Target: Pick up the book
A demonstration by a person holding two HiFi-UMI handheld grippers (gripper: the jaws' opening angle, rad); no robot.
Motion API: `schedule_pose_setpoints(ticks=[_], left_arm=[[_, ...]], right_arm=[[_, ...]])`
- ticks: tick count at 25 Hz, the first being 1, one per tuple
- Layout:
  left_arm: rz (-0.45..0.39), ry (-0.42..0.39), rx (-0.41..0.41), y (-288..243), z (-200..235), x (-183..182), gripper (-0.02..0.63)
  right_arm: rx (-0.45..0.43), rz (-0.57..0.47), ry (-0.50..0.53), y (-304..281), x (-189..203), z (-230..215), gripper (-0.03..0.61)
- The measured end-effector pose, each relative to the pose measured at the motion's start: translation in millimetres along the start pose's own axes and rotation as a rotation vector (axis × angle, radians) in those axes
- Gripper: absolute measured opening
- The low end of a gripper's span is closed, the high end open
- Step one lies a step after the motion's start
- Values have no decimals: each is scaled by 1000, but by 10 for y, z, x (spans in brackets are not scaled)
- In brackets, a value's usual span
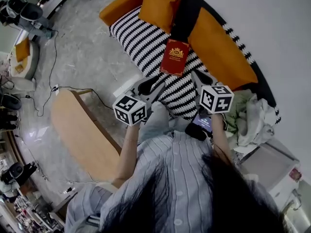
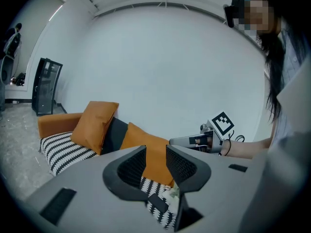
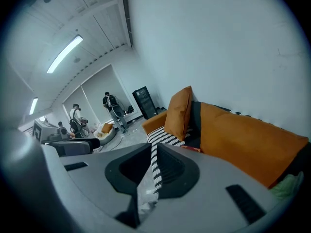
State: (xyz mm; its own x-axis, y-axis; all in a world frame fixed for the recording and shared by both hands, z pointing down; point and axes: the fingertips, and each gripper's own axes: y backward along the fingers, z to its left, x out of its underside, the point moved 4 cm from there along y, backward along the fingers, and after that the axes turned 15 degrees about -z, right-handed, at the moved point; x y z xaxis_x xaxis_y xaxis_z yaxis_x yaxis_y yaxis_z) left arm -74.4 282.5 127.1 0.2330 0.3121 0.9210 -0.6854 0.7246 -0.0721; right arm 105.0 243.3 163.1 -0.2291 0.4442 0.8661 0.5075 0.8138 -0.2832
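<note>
A red book (image 1: 175, 57) with a gold emblem lies flat on the black-and-white striped seat of the sofa (image 1: 141, 40), in front of the orange cushions (image 1: 218, 40). My left gripper (image 1: 154, 85) hovers just short of the book's near left corner, its jaws close together and empty. My right gripper (image 1: 197, 75) sits by the book's near right side, shut and empty. In the right gripper view a sliver of the book (image 3: 192, 149) shows beyond the shut jaws (image 3: 153, 152). The left gripper view (image 2: 156, 160) shows cushions and the right gripper (image 2: 174, 141), not the book.
A wooden coffee table (image 1: 82, 130) stands to my left, with cables (image 1: 48, 81) on the marble floor beyond it. Crumpled white and green cloth (image 1: 250, 113) lies at the sofa's right end beside a white box (image 1: 272, 166). People (image 3: 112, 108) stand far off.
</note>
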Motion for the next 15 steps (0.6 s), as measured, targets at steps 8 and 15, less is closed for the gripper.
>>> schedule_pose_setpoints(ticks=[8, 15], left_arm=[[12, 44, 6, -263, 378, 50, 135], [66, 63, 14, -547, 888, 325, 135]], right_arm=[[46, 44, 0, -314, -21, -303, 38], [45, 133, -5, -773, 198, -626, 38]])
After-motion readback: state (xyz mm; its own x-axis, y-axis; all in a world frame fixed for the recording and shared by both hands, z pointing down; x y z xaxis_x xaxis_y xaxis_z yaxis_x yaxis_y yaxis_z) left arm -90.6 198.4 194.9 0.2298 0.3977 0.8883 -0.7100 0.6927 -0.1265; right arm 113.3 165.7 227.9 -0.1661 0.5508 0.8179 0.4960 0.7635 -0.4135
